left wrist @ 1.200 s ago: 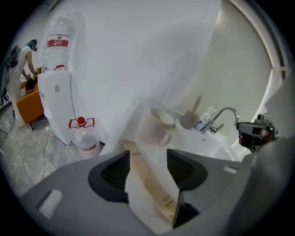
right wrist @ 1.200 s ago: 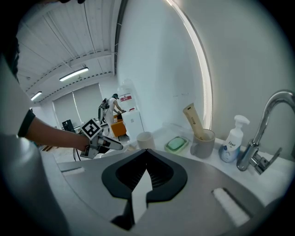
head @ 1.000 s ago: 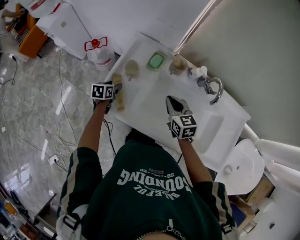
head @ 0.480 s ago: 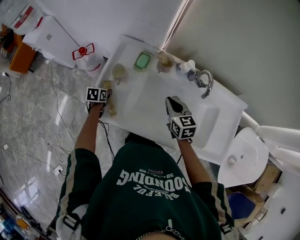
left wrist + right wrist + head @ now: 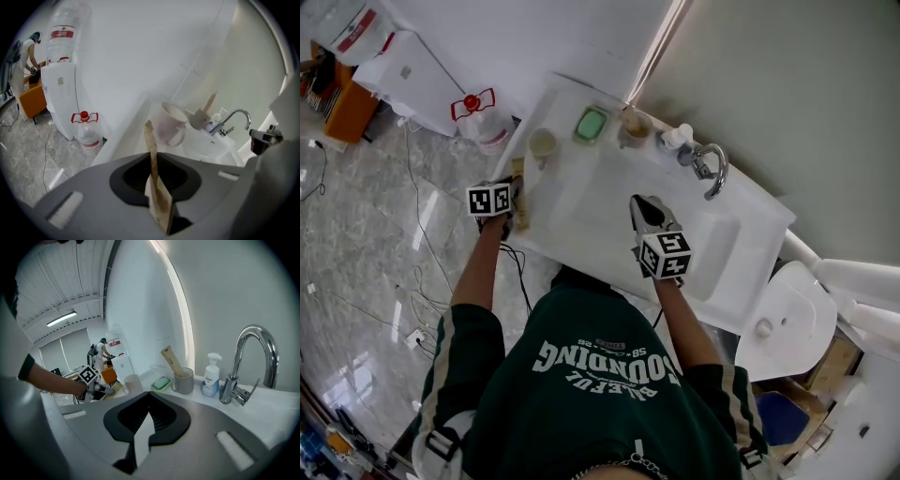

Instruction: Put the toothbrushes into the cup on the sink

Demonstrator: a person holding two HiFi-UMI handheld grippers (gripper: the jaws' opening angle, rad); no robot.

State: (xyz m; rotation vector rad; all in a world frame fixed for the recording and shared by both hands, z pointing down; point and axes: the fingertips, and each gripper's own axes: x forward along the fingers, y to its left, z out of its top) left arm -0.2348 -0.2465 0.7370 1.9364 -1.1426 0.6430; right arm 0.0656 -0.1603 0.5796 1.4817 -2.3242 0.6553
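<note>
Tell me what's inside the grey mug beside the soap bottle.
A tan flat pack leans out of the grey mug, its top above the rim. The mug's wall hides its lower end and whatever else sits inside.

Tan flat toothbrush stands near upright, btm end nipped in left gripper, jaws just closed onto it. Pale handled cup upright just beyond, at sink edge.
</note>
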